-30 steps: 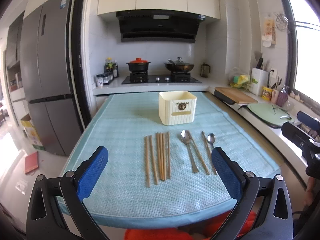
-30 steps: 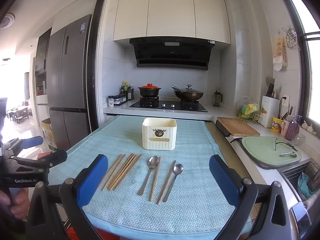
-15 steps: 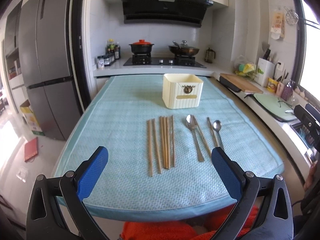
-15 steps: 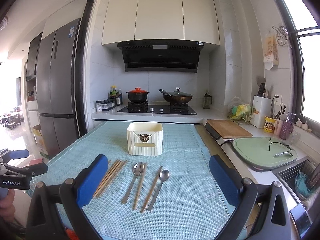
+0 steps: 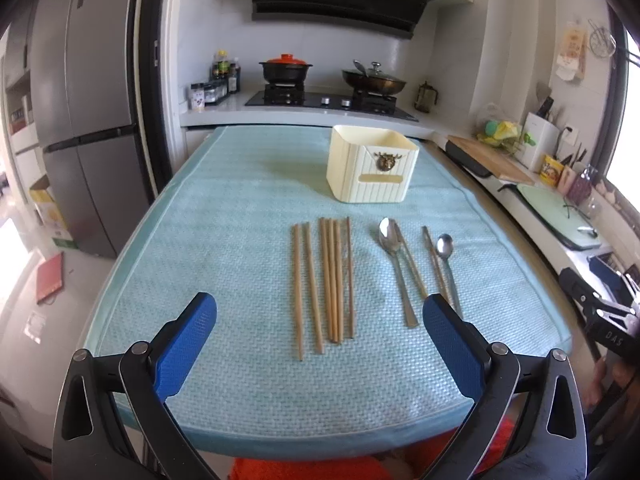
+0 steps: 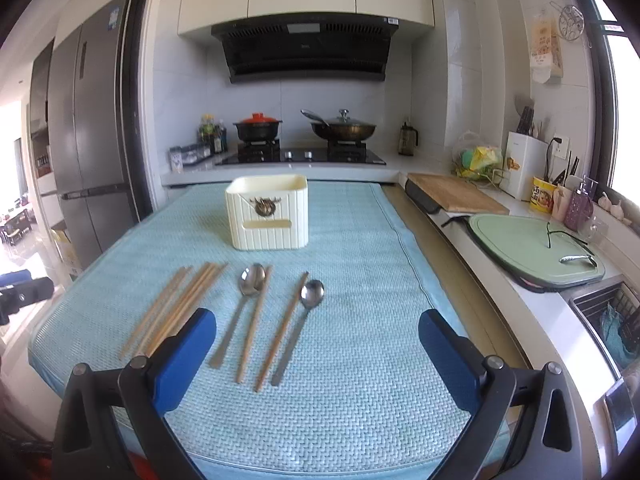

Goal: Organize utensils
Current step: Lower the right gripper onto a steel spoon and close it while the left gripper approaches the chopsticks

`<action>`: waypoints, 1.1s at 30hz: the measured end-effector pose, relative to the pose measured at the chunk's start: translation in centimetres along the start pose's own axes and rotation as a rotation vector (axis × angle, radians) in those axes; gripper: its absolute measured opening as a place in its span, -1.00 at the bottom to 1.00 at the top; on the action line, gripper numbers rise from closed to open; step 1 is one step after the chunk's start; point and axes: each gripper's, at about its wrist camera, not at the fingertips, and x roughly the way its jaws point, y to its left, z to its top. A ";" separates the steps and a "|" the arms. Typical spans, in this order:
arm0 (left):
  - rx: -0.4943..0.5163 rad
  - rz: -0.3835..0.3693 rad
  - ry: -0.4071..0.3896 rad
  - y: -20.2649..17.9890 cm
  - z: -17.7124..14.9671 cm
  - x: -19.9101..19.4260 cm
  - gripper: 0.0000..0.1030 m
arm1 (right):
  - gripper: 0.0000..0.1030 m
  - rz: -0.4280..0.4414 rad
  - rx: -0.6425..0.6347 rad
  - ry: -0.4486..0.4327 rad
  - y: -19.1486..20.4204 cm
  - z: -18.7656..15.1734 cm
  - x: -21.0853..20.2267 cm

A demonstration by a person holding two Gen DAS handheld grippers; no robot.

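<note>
The counter (image 5: 240,184), covered by a light blue mat, carried a cream utensil box (image 5: 372,170) toward its far end. Nearer lay a row of wooden chopsticks (image 5: 326,280) and, to their right, two metal spoons (image 6: 248,296). The left claw (image 5: 320,344) and the right claw (image 6: 318,350) both hung wide and empty above the near edge.

Bright window daylight at right, fisheye-warped edges
</note>
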 end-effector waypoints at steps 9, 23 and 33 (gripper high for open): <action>-0.021 0.047 0.042 2.7 0.1 4.1 0.99 | 1.00 0.006 0.058 0.074 -1.4 -1.5 2.6; -0.002 0.076 0.145 3.3 -0.6 10.4 0.99 | 1.00 0.021 0.089 0.149 -1.3 -2.5 6.4; 0.008 0.077 0.197 3.7 -0.4 14.6 0.99 | 1.00 0.033 0.089 0.166 -0.7 -2.8 7.1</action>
